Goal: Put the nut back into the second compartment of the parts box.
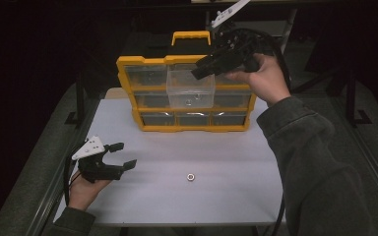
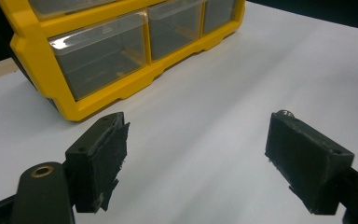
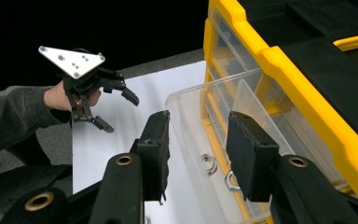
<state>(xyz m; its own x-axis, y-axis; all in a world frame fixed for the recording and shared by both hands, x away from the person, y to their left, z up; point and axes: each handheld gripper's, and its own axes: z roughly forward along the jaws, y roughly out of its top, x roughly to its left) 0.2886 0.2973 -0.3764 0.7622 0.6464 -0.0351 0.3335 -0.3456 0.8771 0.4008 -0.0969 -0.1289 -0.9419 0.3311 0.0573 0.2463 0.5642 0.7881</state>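
Your right gripper (image 1: 197,73) hangs over the pulled-out clear drawer (image 1: 191,90) in the middle column of the yellow organizer (image 1: 128,93), which sits at 12 o'clock on the white table (image 1: 142,196). In the right gripper view its jaws stand apart with nothing between them; at least two nuts (image 3: 208,163) lie on the drawer floor below, one partly behind a pad. Judged from this, the step in hand is loading loose nuts into that drawer, one at a time.

One nut (image 1: 191,176) remains on the table, at about 6 o'clock from the organizer and at 3 o'clock from your left gripper (image 1: 119,155). The next move calls for a pick of that nut: bring a gripper down over it, jaws straddling it, and close low enough to catch so thin a part without scraping the table.

Your left gripper rests low at the table's 8 o'clock edge, hand underneath, jaws wide apart and empty, pointing toward 3 o'clock. In the left gripper view a small ring just beyond the right pad is probably that nut; the view there is too poor to confirm.

Your right forearm reaches up from 5 o'clock, wrist raised, gripper tilted down toward 8 o'clock.
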